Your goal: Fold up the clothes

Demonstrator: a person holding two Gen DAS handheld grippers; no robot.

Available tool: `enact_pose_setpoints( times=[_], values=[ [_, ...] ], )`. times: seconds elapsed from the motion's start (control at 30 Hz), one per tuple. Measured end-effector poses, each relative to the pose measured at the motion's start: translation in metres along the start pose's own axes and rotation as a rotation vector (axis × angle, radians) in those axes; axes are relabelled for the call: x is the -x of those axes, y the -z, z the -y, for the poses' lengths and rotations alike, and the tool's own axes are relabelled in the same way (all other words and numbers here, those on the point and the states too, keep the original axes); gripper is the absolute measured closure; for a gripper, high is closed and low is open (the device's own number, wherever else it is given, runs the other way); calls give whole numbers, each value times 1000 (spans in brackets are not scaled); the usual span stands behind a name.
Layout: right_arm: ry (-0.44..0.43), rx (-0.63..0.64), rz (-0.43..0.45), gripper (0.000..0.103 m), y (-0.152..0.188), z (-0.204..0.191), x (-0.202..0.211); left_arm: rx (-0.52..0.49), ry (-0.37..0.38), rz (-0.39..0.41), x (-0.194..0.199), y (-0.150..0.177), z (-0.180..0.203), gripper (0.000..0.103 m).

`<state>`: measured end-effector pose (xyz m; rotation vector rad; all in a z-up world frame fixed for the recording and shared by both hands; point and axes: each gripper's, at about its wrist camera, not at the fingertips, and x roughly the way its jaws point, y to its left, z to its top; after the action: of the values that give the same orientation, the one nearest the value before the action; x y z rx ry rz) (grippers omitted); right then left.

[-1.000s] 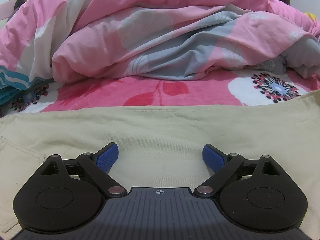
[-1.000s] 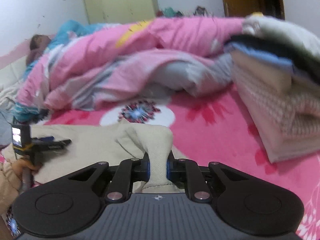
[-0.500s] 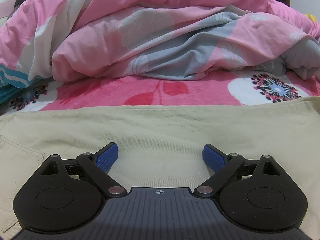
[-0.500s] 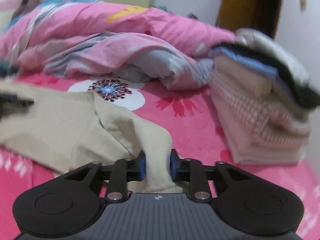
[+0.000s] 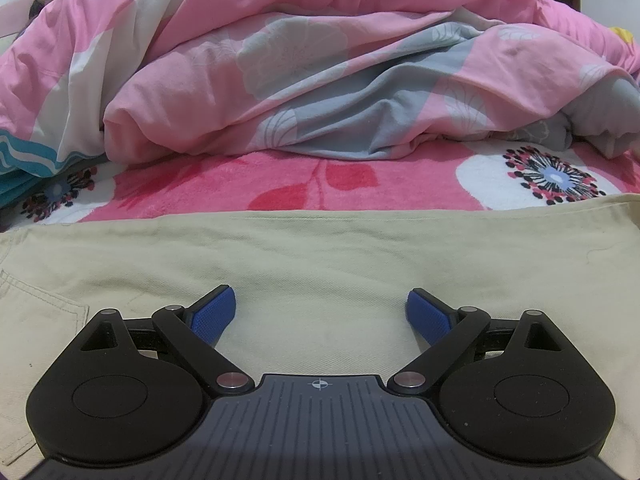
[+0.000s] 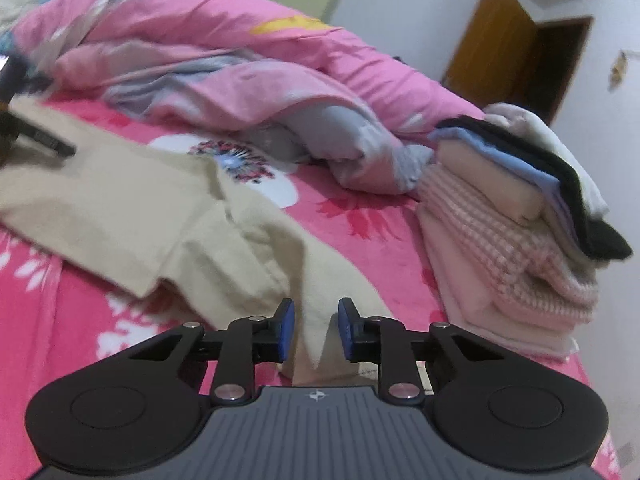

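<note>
The left gripper (image 5: 320, 312) points down at a slant, low over the beige trousers (image 5: 320, 264). Its two blue pads (image 5: 214, 314) stand far apart, and nothing is pinched between them. The right gripper (image 6: 316, 328) also tips down at a slant. Its jaws have just been closing a bit. A fold of the trousers sits in the gap, but the blue pads (image 6: 286, 328) do not squeeze it; a little space shows on each side.
</note>
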<state>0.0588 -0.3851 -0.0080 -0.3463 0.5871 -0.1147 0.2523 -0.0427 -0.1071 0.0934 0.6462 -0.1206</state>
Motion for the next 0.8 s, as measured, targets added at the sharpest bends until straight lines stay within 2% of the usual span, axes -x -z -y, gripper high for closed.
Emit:
enact_pose_setpoints(
  times=[0.13, 0.17, 0.2, 0.3, 0.37, 0.5, 0.57, 0.63, 0.67, 0.73, 0.77, 0.8],
  values=[
    [-22, -54, -20, 78, 2, 8, -10, 1, 0, 0, 0, 0, 0, 9],
    [-47, -81, -20, 98, 2, 10, -11, 1, 0, 0, 0, 0, 0, 9],
    [-78, -121, -9, 103, 1, 12, -8, 1, 0, 0, 0, 0, 0, 9],
    [-173, -215, 80, 103, -10, 12, 16, 0, 0, 0, -1, 0, 0, 8],
    [-293, -291, 146, 103, -19, 11, 36, 1, 0, -1, -1, 0, 0, 8],
    [-620, -394, 234, 103, -34, -2, 59, 1, -1, -2, -1, 0, 1, 8],
    [-810, -413, 243, 103, -37, -20, 63, 0, -1, -2, -1, 1, 1, 7],
    [-943, -406, 233, 103, -37, -44, 62, 0, -2, -2, -1, 0, 1, 7],
    [-999, -390, 212, 102, -35, -59, 59, -1, -2, -2, -1, 0, 1, 7],
    [-1057, -356, 136, 97, -30, -87, 50, -1, -2, -3, -1, 0, 1, 7],
    [-1077, -338, 92, 85, -28, -100, 45, -2, -3, -2, -1, 0, 1, 7],
    [-1088, -322, 47, 67, -24, -112, 41, -2, -4, -3, -1, 0, 1, 7]
  ],
)
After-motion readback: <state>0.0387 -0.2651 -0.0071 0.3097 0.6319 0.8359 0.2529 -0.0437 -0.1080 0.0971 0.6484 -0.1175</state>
